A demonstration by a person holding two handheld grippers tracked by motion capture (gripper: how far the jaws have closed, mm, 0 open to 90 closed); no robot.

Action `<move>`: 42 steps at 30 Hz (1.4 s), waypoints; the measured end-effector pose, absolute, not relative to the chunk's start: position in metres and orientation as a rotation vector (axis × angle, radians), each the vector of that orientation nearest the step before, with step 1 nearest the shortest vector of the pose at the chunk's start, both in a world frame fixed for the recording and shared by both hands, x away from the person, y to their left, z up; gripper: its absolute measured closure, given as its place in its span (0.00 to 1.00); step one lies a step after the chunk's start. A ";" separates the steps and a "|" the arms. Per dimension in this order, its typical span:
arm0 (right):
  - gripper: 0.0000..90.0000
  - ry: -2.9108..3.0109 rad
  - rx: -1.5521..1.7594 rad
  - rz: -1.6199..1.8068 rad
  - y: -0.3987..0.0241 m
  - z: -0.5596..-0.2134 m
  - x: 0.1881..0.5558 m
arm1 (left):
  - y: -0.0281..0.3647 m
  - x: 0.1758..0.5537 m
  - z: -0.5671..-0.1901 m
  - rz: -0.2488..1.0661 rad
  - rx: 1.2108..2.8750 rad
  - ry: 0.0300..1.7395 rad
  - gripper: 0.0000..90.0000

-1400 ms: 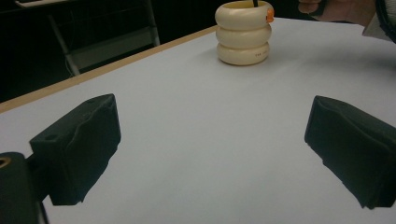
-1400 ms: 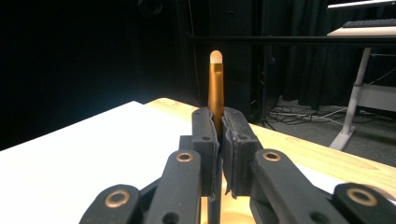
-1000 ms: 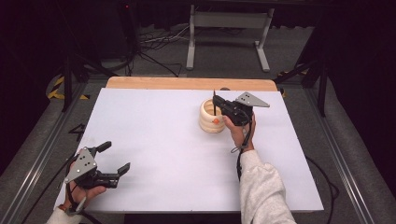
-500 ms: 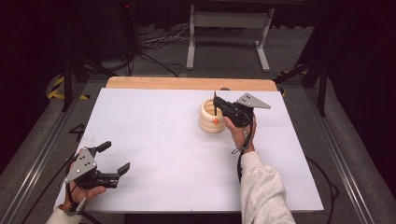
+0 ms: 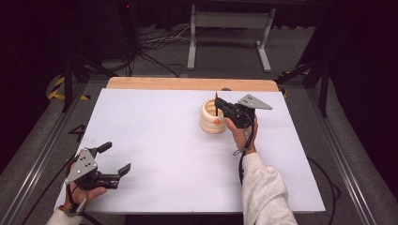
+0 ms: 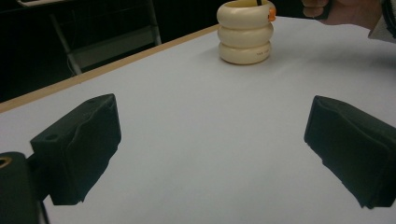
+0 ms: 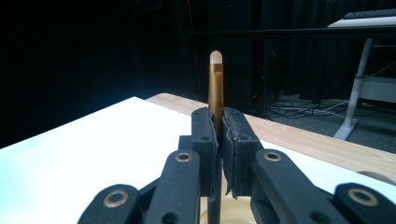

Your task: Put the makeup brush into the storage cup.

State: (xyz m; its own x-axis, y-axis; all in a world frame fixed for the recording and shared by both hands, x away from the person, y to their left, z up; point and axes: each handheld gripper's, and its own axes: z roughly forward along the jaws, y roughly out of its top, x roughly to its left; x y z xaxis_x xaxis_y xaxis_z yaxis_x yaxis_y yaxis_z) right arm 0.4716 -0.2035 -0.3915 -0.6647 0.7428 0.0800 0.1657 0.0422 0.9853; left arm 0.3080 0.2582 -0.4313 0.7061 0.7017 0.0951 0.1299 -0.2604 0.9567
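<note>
Right tool (image 7: 218, 154) pinching slim gold pen (image 7: 215, 88), long axis upright, directly above cream ribbed ceramic holder (image 5: 212, 117); left tool (image 5: 115, 158) spread wide, far off near-left.

High view overlooks the table (image 5: 155, 140); tool views sit low, close.

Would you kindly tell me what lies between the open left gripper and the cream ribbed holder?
Nothing: bare white table separates left gripper from cream ribbed holder, per left gripper view.
</note>
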 end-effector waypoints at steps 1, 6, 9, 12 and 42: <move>0.93 1.867 0.916 1.662 -0.204 -0.391 0.472 | 0.258 0.308 -0.431 0.628 1.778 0.661 0.05; 0.89 1.867 0.920 1.661 -0.205 -0.390 0.470 | 0.258 0.308 -0.431 0.626 1.778 0.661 0.05; 0.88 1.869 0.914 1.650 -0.206 -0.389 0.470 | 0.258 0.308 -0.431 0.627 1.779 0.658 0.05; 0.86 1.870 0.912 1.646 -0.206 -0.388 0.469 | 0.258 0.308 -0.431 0.627 1.779 0.658 0.05; 0.36 1.828 0.851 1.506 -0.209 -0.371 0.451 | 0.257 0.308 -0.431 0.631 1.787 0.661 0.05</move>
State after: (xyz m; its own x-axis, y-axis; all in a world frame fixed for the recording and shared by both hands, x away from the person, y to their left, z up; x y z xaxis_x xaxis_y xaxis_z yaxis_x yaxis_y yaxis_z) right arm 0.4506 -0.2087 -0.3711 -0.6042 0.7946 -0.0585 0.0946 0.1445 0.9850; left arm 0.3078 0.2572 -0.4313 0.7052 0.7019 0.1000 0.1321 -0.2687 0.9541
